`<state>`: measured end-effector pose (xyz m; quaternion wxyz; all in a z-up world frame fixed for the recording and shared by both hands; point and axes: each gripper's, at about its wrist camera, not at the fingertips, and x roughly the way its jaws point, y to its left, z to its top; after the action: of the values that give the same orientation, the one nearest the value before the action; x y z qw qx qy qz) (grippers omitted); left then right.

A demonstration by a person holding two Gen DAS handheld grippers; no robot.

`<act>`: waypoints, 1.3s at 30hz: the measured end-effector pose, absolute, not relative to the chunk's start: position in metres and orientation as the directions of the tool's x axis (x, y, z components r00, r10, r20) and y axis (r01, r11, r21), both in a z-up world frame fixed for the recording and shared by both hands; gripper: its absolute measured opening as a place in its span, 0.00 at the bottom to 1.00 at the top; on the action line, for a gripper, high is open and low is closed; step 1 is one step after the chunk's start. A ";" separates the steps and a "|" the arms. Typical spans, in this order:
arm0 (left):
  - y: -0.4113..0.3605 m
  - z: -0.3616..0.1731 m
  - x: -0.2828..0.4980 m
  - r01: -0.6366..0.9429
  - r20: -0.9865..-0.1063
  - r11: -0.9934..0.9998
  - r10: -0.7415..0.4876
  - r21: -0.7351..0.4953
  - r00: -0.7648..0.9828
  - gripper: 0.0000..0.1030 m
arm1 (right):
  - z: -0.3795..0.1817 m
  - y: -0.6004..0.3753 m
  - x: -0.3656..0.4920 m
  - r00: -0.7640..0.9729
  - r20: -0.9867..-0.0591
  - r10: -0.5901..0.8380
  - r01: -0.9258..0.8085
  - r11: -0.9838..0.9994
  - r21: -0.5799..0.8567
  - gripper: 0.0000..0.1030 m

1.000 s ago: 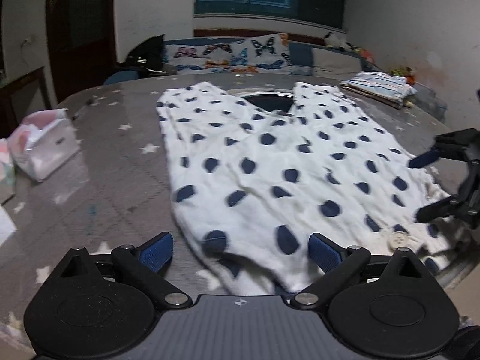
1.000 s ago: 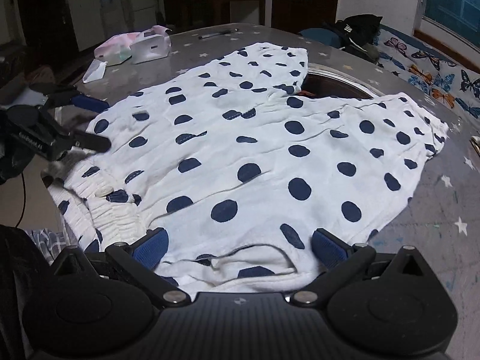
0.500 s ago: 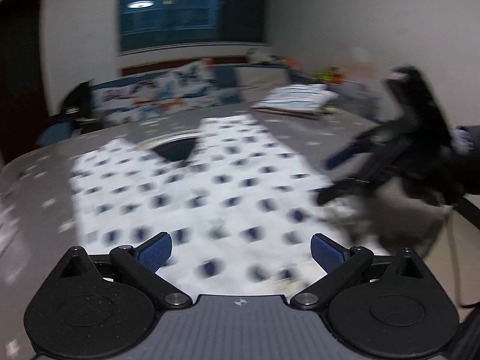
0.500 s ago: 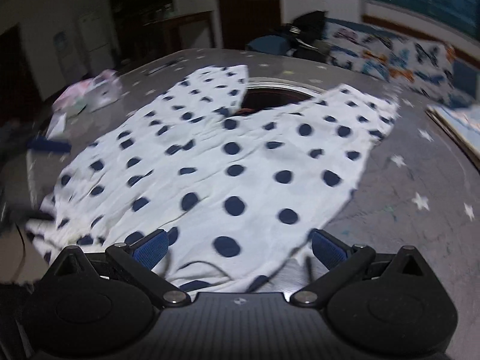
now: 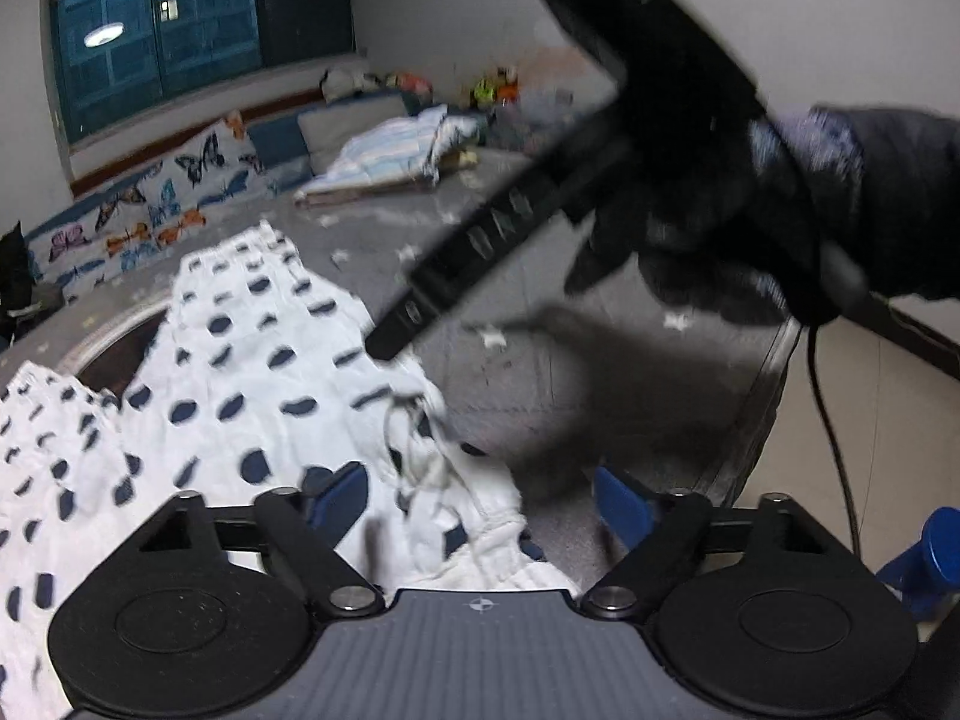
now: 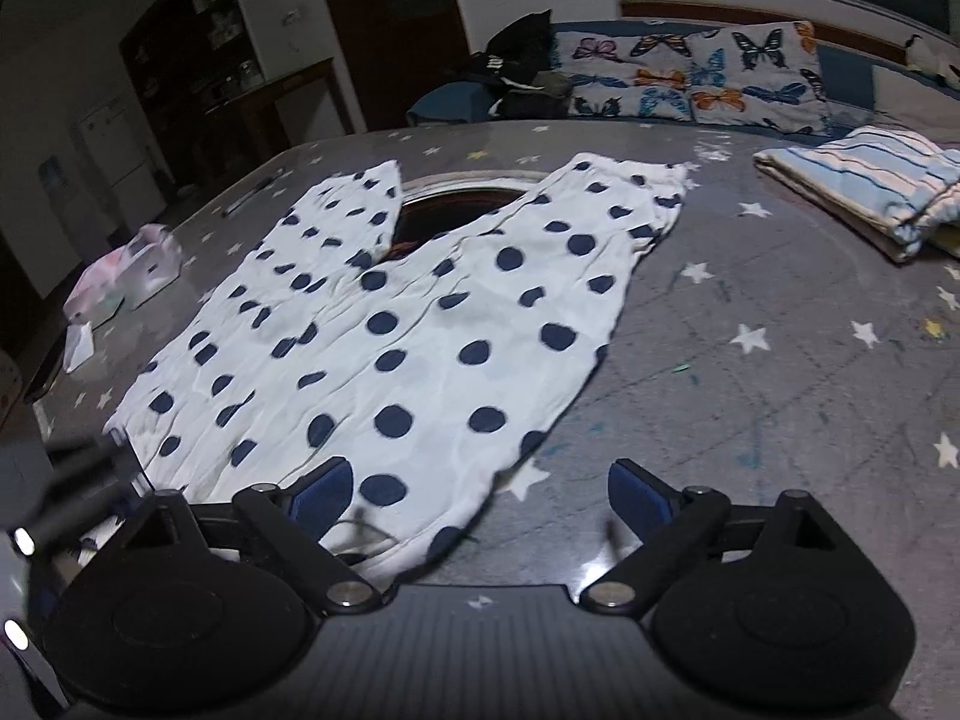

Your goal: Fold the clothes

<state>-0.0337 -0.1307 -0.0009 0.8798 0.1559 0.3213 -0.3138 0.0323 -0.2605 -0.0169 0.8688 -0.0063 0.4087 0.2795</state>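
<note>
Trousers: soft, light, likely to crumple; best taken at the near waistband. Left gripper closing around that edge without yet pinching it; right gripper closing, nothing gripped.

You are working in a home, in what looks like a living room lit at night. A long bench seat with butterfly-print cushions runs under a dark window that reflects a round ceiling lamp. A wooden door and a dark shelf cabinet stand at the back wall, with a white appliance beside them. The table wears a grey star-print cover, and folded striped bedding lies on it.
</note>
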 end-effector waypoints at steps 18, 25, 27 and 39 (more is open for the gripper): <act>-0.088 0.011 -0.005 0.596 -0.651 0.776 -0.562 -0.203 0.510 0.13 | -0.017 -0.267 0.147 0.571 -0.695 0.438 -0.362 0.893 0.266 0.55; -0.055 0.024 0.006 0.538 -0.588 0.767 -0.627 -0.351 0.510 0.13 | -0.034 -0.254 0.233 0.593 -0.702 0.395 -0.292 0.918 0.270 0.46; -0.050 0.025 0.009 0.524 -0.583 0.766 -0.632 -0.372 0.510 0.13 | -0.040 -0.248 0.255 0.600 -0.704 0.380 -0.277 0.924 0.262 0.46; -0.039 0.022 0.018 0.477 -0.582 0.767 -0.639 -0.429 0.503 0.12 | -0.059 -0.228 0.316 0.617 -0.707 0.346 -0.250 0.938 0.240 0.11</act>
<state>0.0178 -0.0388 0.0218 0.8603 -0.1067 0.3788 -0.3241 0.3157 -0.2281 -0.0590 0.8973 0.0590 0.4048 0.1660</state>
